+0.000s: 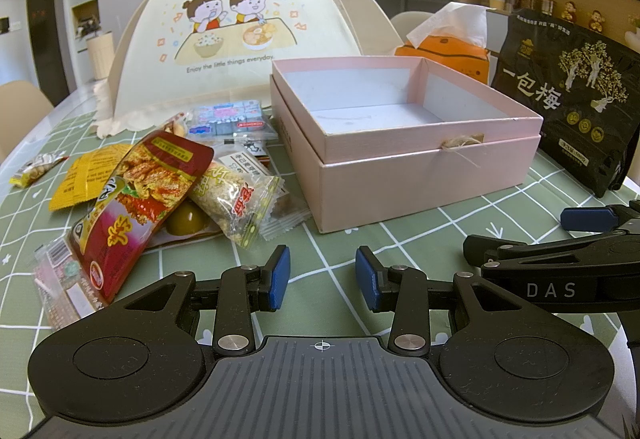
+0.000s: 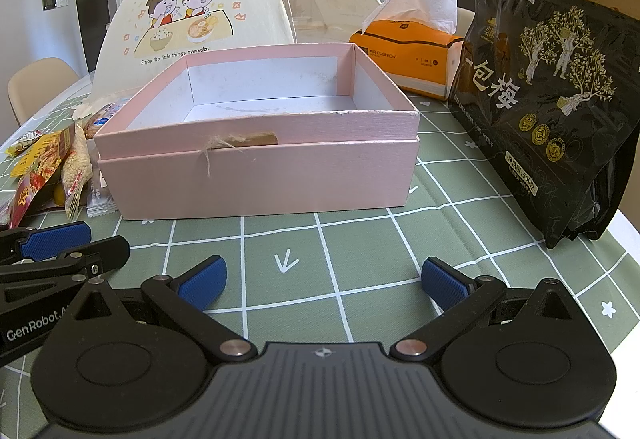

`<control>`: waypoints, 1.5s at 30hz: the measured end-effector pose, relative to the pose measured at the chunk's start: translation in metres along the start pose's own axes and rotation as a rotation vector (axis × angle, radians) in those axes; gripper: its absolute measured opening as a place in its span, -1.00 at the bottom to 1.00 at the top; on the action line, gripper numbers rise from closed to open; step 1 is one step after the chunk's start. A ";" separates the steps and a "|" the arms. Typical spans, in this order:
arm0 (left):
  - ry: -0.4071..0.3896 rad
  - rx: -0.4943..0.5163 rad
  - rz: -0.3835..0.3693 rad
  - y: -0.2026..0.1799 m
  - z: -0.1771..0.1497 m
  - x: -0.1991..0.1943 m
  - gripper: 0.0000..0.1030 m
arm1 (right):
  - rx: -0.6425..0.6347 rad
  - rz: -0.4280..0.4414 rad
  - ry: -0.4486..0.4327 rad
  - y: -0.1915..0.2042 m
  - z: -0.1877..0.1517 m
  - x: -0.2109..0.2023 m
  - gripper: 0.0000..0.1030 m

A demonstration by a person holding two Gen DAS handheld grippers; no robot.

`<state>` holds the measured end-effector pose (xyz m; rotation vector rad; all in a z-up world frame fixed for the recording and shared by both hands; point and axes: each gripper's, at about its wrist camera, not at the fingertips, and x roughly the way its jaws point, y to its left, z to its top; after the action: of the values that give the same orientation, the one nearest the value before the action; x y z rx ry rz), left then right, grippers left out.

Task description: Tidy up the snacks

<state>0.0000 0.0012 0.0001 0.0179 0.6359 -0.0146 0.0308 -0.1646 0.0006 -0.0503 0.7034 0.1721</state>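
Observation:
An open pink box (image 1: 420, 175) stands on the green checked tablecloth, empty inside; it also shows in the right wrist view (image 2: 256, 179). Left of it lies a pile of snack packets: a red packet (image 1: 136, 207), a clear rice-cake packet (image 1: 236, 199), a yellow packet (image 1: 84, 175) and small blue-and-white sweets (image 1: 232, 119). The pile shows at the left edge in the right wrist view (image 2: 44, 167). My left gripper (image 1: 322, 277) is open and empty, just in front of the pile and box. My right gripper (image 2: 322, 281) is open and empty in front of the box.
A large black plum bag (image 2: 552, 107) stands right of the box. An orange tissue pack (image 2: 408, 55) and a domed food cover (image 1: 224, 35) stand behind. The right gripper's body (image 1: 560, 263) lies close beside my left one. Table edges run left and right.

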 end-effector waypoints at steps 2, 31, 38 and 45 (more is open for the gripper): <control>0.000 0.000 0.000 0.000 0.000 0.000 -0.18 | 0.000 0.000 0.000 0.000 0.000 0.000 1.00; 0.043 -0.019 -0.157 0.050 0.035 -0.046 -0.15 | -0.045 0.042 0.174 0.001 0.006 -0.012 1.00; 0.007 -0.086 0.116 0.217 0.112 -0.025 -0.22 | -0.091 0.092 0.303 0.011 0.022 -0.005 0.91; 0.232 -0.322 0.134 0.357 0.132 0.074 -0.22 | -0.117 0.261 0.227 0.077 0.075 -0.041 0.70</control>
<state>0.1448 0.3551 0.0666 -0.2523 0.8619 0.2224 0.0344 -0.0863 0.0853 -0.0915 0.9253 0.4629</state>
